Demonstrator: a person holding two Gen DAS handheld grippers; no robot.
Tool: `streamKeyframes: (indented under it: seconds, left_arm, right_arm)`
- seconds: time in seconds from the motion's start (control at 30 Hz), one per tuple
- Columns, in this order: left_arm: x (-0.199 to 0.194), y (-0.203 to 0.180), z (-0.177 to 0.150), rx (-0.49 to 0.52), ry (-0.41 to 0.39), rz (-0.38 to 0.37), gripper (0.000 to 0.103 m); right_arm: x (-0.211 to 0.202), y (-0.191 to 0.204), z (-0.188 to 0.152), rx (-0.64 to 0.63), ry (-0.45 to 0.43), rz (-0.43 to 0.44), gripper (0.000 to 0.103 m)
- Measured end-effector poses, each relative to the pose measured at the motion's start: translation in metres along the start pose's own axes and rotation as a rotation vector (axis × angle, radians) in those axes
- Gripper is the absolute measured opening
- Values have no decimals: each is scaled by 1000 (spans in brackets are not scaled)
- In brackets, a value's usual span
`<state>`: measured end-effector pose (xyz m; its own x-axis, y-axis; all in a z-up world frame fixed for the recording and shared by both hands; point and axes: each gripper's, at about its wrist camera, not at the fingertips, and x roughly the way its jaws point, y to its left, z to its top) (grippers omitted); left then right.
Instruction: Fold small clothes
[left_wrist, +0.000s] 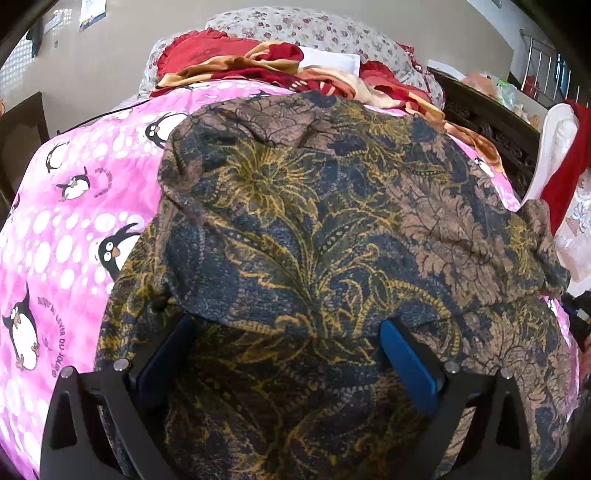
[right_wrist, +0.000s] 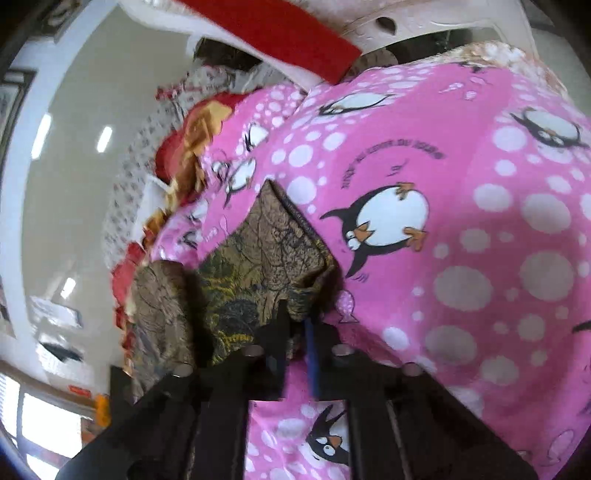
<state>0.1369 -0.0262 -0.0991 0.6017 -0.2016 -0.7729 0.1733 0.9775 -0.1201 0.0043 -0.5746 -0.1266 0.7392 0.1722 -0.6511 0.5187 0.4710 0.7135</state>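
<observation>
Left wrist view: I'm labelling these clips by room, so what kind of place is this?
Most likely a bedroom: a pink penguin-print bedsheet under the batik garment, a floral pillow and a rumpled red blanket behind.

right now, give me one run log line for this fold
garment: batik shirt spread on penguin bedsheet | left gripper: open over shirt | right gripper: shut on shirt edge

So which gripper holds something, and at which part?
The right gripper pinches the batik garment at its edge. The left gripper holds nothing, jaws wide open over it.
</observation>
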Motion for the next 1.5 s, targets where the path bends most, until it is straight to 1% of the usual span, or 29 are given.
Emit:
streamKeyframes:
  seconds: [0.03,0.1,0.17,0.23,0.27,0.33,0.4,0.47,0.57,0.63,0.67,0.73,0.8,0.87,0.9,0.97,1.03,1.1,1.17,1.2,1.23,1.3,1.37,1.47,1.5]
  left_arm:
    - [-1,1,-1,-3,-1,-3,103]
    - [-1,1,-1,-8,-4,-9,103]
    - [-2,3,-1,-12,-7,-16,103]
    - [-2,2,-1,-15,-8,-18,103]
    - [-2,2,-1,-14,-7,-17,103]
    - [-2,2,-1,-12,-7,-16,103]
    - [-5,4,0,-29,-16,-31,103]
    - [-13,9,2,-48,-23,-77,102]
    - [-36,18,12,-97,-62,-148,102]
    - [-54,24,23,-115,-99,-195,102]
    - [-61,26,27,-116,-108,-206,102]
    - [-71,30,38,-119,-116,-212,102]
    - [-76,33,46,-118,-117,-225,102]
    - [-73,31,48,-111,-99,-232,102]
    - [-70,30,48,-112,-85,-247,102]
    - [-61,22,47,-111,-54,-288,102]
    - [-49,10,45,-100,-15,-330,102]
    - [-31,-9,44,-70,37,-417,102]
    - [-18,-25,43,-49,62,-460,102]
    - [-11,-35,43,-25,74,-480,101]
    - [-7,-42,42,-8,82,-494,101]
    - [3,-56,42,31,93,-511,101]
    - [16,-63,43,40,114,-507,101]
    - [22,-65,43,38,98,-530,100]
    - [22,-65,44,32,96,-541,95]
  right_arm:
    - [-7,12,2,-38,-27,-23,10]
    - [-32,34,10,-113,-104,-32,9]
    - [-65,71,19,-220,-192,-48,9]
    - [-104,123,26,-368,-281,-52,9]
    - [-118,147,29,-428,-307,-40,9]
    - [-139,196,28,-535,-328,-5,9]
    - [-147,244,16,-638,-321,31,9]
    - [-139,285,-4,-727,-278,98,9]
    - [-107,330,-39,-838,-184,155,9]
    - [-65,351,-76,-896,-80,192,9]
    - [-51,353,-89,-911,-38,204,9]
    - [-4,356,-133,-954,58,206,9]
    - [35,343,-168,-961,141,198,9]
    - [81,321,-203,-946,209,129,10]
    - [96,308,-216,-935,233,98,10]
    - [113,291,-234,-937,259,55,10]
    - [117,277,-248,-995,260,6,16]
    - [108,268,-252,-1018,250,8,20]
    - [97,262,-252,-1031,263,2,24]
    - [89,258,-254,-1055,265,-14,28]
    - [82,255,-255,-1079,261,-28,31]
    - [71,241,-255,-1134,251,-68,31]
    - [68,229,-254,-1138,232,-104,31]
    - [69,218,-246,-1056,212,-71,31]
    - [70,217,-247,-1059,203,-65,32]
